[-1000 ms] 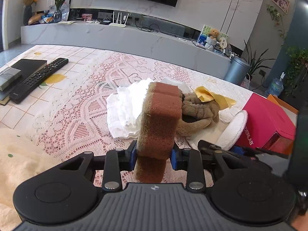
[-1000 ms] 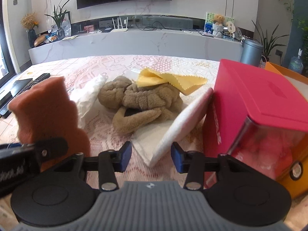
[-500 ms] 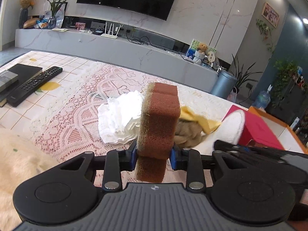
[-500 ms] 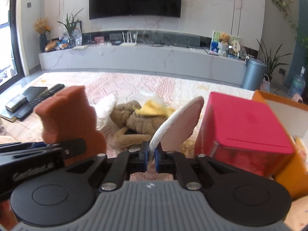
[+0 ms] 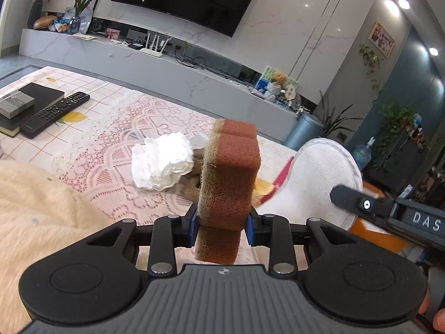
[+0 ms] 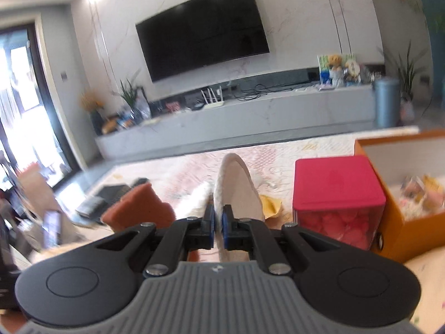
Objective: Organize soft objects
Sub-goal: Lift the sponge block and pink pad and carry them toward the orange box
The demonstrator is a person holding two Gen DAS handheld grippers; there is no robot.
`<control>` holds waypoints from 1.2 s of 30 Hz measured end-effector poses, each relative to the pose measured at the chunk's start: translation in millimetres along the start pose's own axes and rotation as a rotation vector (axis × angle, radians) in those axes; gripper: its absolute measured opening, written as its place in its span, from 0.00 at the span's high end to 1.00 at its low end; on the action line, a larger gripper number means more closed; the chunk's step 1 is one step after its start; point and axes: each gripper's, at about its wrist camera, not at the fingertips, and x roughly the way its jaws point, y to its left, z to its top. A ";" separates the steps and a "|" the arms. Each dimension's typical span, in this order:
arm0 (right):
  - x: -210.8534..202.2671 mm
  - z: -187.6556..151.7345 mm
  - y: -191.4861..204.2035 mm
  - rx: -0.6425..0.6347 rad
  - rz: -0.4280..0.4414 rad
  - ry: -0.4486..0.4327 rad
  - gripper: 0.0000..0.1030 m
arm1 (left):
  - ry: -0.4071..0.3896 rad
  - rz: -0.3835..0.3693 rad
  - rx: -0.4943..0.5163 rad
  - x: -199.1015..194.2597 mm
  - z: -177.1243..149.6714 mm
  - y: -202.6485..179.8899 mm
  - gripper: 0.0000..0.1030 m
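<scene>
My left gripper (image 5: 222,224) is shut on a brown sponge (image 5: 229,178) with a tan scrub side, held upright above the lace cloth. My right gripper (image 6: 218,224) is shut on a round white pad (image 6: 236,186), held edge-up in the air; the pad also shows in the left wrist view (image 5: 322,178), right of the sponge. The sponge shows at the left in the right wrist view (image 6: 136,208). A crumpled white cloth (image 5: 161,164) lies on the lace cloth behind the sponge. A yellow cloth (image 6: 271,204) and a brown plush (image 5: 189,186) lie mostly hidden behind the held things.
A red-lidded box (image 6: 338,194) stands right of the pad, and an open orange box (image 6: 400,222) with loose items stands beyond it. A remote (image 5: 55,114) and a black book (image 5: 27,103) lie at far left. A cream blanket (image 5: 36,203) covers the near left.
Both grippers have risen and tilted up. The right gripper closed on the white pad and lifted it off the table. The left gripper kept hold of the sponge.
</scene>
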 end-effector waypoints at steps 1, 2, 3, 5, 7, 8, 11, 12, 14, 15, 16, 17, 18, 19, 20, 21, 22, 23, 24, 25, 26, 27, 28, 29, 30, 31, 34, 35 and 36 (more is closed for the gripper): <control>-5.6 -1.5 -4.9 0.022 0.001 0.005 0.97 | 0.005 -0.009 -0.002 -1.6 -1.1 -1.6 0.65; -10.4 -3.9 -10.1 0.039 -0.008 0.018 0.97 | 0.011 -0.015 -0.001 -2.6 -2.5 -3.6 0.65; -14.2 -7.4 -15.3 0.051 -0.026 0.039 0.97 | 0.018 -0.020 0.003 -2.7 -4.4 -6.9 0.65; -19.9 -18.0 -25.1 0.065 -0.073 0.088 0.97 | 0.032 -0.032 0.022 -2.0 -8.6 -13.0 0.65; -26.2 -29.1 -36.2 0.077 -0.141 0.121 0.97 | 0.042 -0.046 0.041 -1.1 -12.1 -20.4 0.65; -29.8 -33.2 -41.8 0.092 -0.169 0.133 0.97 | 0.044 -0.056 0.050 -1.9 -13.7 -23.9 0.65; -47.4 -36.2 -57.5 0.161 -0.164 0.114 0.97 | 0.041 -0.075 0.083 -4.6 -16.9 -34.4 0.65; -53.4 -34.5 -58.5 0.170 -0.151 0.100 0.97 | 0.040 -0.079 0.090 -5.7 -17.8 -37.3 0.65; -64.8 -30.4 -57.4 0.177 -0.125 0.073 0.97 | 0.041 -0.085 0.100 -8.4 -18.5 -41.7 0.65; -71.3 -28.0 -56.1 0.187 -0.105 0.058 0.97 | 0.040 -0.086 0.106 -9.9 -18.5 -43.3 0.65; -77.4 -25.4 -54.4 0.196 -0.082 0.044 0.97 | 0.038 -0.087 0.112 -11.4 -18.2 -44.8 0.65; -84.2 -23.4 -52.6 0.200 -0.062 0.031 0.97 | 0.038 -0.087 0.117 -12.5 -18.3 -45.9 0.65; -90.4 -22.7 -51.4 0.202 -0.050 0.020 0.97 | 0.037 -0.086 0.120 -13.5 -18.6 -46.7 0.65; -95.9 -22.2 -50.8 0.201 -0.044 0.011 0.97 | 0.039 -0.084 0.121 -13.6 -18.9 -46.8 0.65; -99.5 -21.6 -50.0 0.196 -0.044 0.012 0.97 | 0.046 -0.082 0.120 -13.1 -19.2 -45.9 0.65; -101.3 -21.9 -50.3 0.186 -0.056 0.028 0.97 | 0.054 -0.079 0.117 -11.3 -19.9 -45.3 0.65; -101.1 -24.2 -50.8 0.171 -0.073 0.051 0.97 | 0.065 -0.077 0.112 -9.3 -21.1 -44.5 0.65; -98.7 -26.3 -51.0 0.140 -0.090 0.081 0.96 | 0.076 -0.075 0.107 -7.3 -22.7 -44.1 0.65; -95.2 -29.9 -52.1 0.095 -0.115 0.120 0.96 | 0.086 -0.072 0.106 -5.4 -24.0 -44.0 0.65; -92.0 -35.7 -51.8 0.056 -0.147 0.158 0.96 | 0.091 -0.069 0.111 -5.6 -26.7 -45.2 0.65; -89.2 -41.7 -51.9 0.031 -0.162 0.186 0.96 | 0.093 -0.067 0.117 -4.6 -27.9 -45.9 0.65; -87.9 -48.1 -52.6 0.019 -0.158 0.205 0.96 | 0.093 -0.067 0.123 -5.4 -29.4 -47.9 0.65; -87.3 -53.5 -53.5 0.021 -0.149 0.212 0.96 | 0.093 -0.068 0.127 -5.9 -30.1 -49.0 0.65; -85.6 -57.5 -53.4 0.020 -0.140 0.218 0.96 | 0.091 -0.068 0.131 -6.1 -30.5 -49.4 0.65; -83.4 -60.5 -51.7 0.009 -0.132 0.222 0.96 | 0.091 -0.067 0.134 -6.3 -31.1 -49.8 0.65; -80.4 -63.1 -48.7 -0.012 -0.127 0.223 0.96 | 0.091 -0.067 0.135 -7.1 -31.3 -50.0 0.65; -63.3 -70.0 -37.5 -0.073 -0.119 0.252 0.96 | 0.095 -0.065 0.136 -6.8 -32.1 -49.6 0.65; -57.0 -73.2 -35.8 -0.085 -0.122 0.267 0.96 | 0.095 -0.065 0.135 -7.4 -32.5 -50.0 0.65; -49.6 -75.2 -36.1 -0.095 -0.124 0.285 0.96 | 0.095 -0.065 0.135 -7.7 -32.7 -50.1 0.65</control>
